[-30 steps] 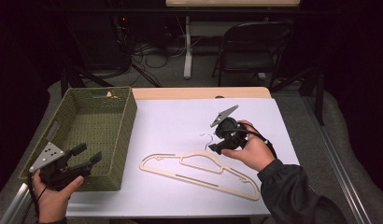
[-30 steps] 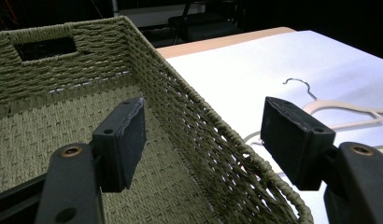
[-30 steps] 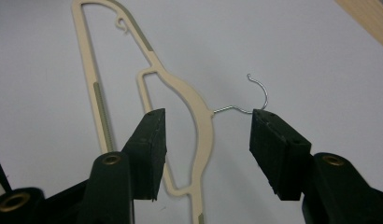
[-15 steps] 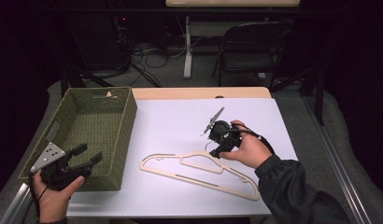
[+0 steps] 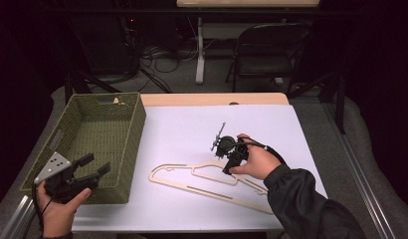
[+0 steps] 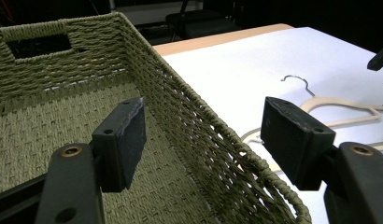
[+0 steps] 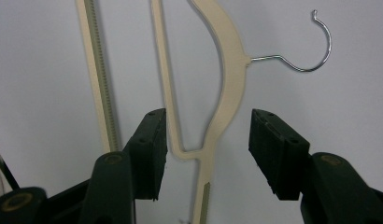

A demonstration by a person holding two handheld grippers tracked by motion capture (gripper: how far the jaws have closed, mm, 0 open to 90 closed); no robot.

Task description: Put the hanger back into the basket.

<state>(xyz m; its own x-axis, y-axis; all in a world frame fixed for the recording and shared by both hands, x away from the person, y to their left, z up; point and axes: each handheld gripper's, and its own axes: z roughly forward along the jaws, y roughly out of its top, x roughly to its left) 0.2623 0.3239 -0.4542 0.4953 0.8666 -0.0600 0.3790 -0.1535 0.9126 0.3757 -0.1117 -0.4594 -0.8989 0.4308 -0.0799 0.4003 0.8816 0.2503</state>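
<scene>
- The right gripper (image 5: 227,160) has come down over the last second from a raised spot above the middle of the table to just over the hanger (image 5: 212,181), and its body has tipped so the jaws now point down at the wood.
- In the right gripper view its jaws stand wide apart with nothing pressed between them; the hanger's curved shoulder (image 7: 224,93) and the thin inner bar run up through the gap, touching neither pad.
- The wire hook (image 7: 304,51) lies flat on the white sheet beyond the right-hand pad, free of the jaws.
- The hanger itself has not shifted: it lies flat on the white table cover (image 5: 192,129), near the front edge, slanting from beside the basket toward the front right corner.
- I read this as the approach nearly finished: the jaws straddle the shoulder near the neck, so what remains is to sink a little lower and close.
- The left gripper (image 5: 87,169) has stayed put at the front left corner, jaws open and empty, poised over the near rim of the woven basket (image 5: 137,124), which sits along the table's left edge with nothing in it.
</scene>
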